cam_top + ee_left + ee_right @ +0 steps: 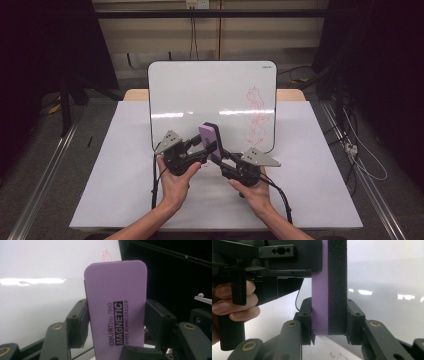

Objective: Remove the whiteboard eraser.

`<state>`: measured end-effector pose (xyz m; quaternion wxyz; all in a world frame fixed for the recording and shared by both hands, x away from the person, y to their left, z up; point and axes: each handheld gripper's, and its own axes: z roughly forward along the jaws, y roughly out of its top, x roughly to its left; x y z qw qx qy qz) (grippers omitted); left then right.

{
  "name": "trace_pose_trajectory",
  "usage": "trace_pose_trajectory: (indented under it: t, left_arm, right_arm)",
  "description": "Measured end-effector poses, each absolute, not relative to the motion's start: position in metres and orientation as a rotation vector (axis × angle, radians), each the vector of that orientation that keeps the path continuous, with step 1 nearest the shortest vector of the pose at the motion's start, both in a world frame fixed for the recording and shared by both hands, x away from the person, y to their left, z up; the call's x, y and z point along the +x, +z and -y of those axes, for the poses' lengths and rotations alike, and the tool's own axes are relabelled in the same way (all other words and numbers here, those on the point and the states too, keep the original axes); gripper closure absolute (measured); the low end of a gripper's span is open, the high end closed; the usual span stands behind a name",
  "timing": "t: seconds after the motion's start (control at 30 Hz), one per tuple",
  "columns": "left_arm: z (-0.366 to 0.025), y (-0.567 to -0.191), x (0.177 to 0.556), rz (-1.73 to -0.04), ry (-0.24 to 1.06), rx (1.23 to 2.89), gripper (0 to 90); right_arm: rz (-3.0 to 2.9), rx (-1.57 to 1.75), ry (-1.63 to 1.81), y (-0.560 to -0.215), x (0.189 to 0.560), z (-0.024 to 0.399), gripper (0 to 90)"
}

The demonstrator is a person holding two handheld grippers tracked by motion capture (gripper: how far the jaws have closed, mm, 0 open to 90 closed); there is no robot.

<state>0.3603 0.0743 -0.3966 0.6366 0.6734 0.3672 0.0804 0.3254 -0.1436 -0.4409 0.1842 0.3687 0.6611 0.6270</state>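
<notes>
- one purple magnetic whiteboard eraser [210, 140], one whiteboard [200, 95] with red scribbles [255, 117], two grippers.
- eraser stands upright above the table [125, 165], in front of the board, between both claws.
- left gripper [199, 146] is clamped across its long edges, jaws tight on it.
- right gripper [220, 156] pinches its lower end, purple face to felt, looks firmly held i think.
</notes>
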Motion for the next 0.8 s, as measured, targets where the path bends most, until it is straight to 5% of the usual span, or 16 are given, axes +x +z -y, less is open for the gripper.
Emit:
trace_pose_trajectory:
  t: [0.37,0.8]
  left_arm:
    - [-0.085,-0.392,0.367,-0.850,0.211,1.604,40.8]
    - [-0.095,-0.378,0.368,-0.829,0.331,1.698,41.0]
  right_arm:
    - [-1.943,1.108,1.676,-0.437,0.329,0.155,26.9]
    - [-1.976,1.187,1.549,-0.432,0.325,0.191,10.0]
